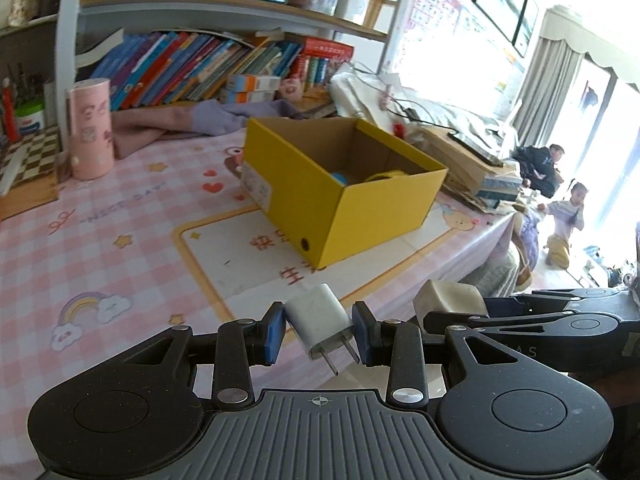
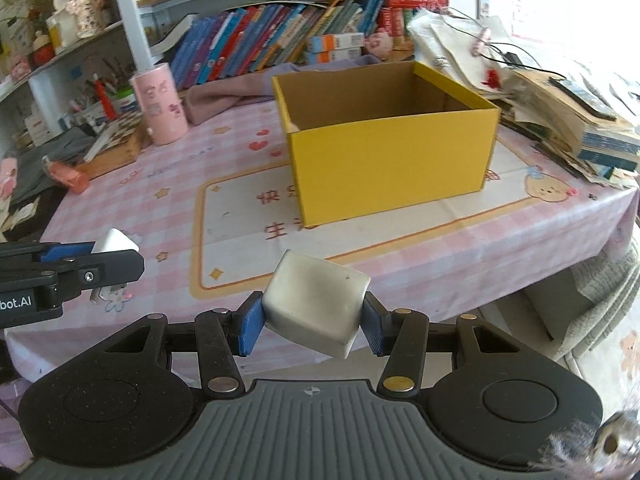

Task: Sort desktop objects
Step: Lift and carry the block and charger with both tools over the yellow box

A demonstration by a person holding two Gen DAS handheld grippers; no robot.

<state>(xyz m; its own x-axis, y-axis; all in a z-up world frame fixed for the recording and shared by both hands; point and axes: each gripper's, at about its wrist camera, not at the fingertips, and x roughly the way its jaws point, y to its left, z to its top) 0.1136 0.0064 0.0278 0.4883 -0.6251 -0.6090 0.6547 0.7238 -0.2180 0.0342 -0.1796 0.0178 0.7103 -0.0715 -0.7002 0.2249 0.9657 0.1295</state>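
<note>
My left gripper is shut on a small white plug charger, prongs pointing back toward me, held above the table's near edge. My right gripper is shut on a larger white charger block, also held above the near edge. Each gripper shows in the other's view: the right one to the right, the left one to the left. An open yellow cardboard box stands on the pink checked tablecloth beyond both grippers. A blue item and a yellow item lie inside it.
A pink cylinder stands at the back left. A purple cloth lies behind the box under a shelf of books. A stack of papers and books fills the right side. A chessboard sits far left.
</note>
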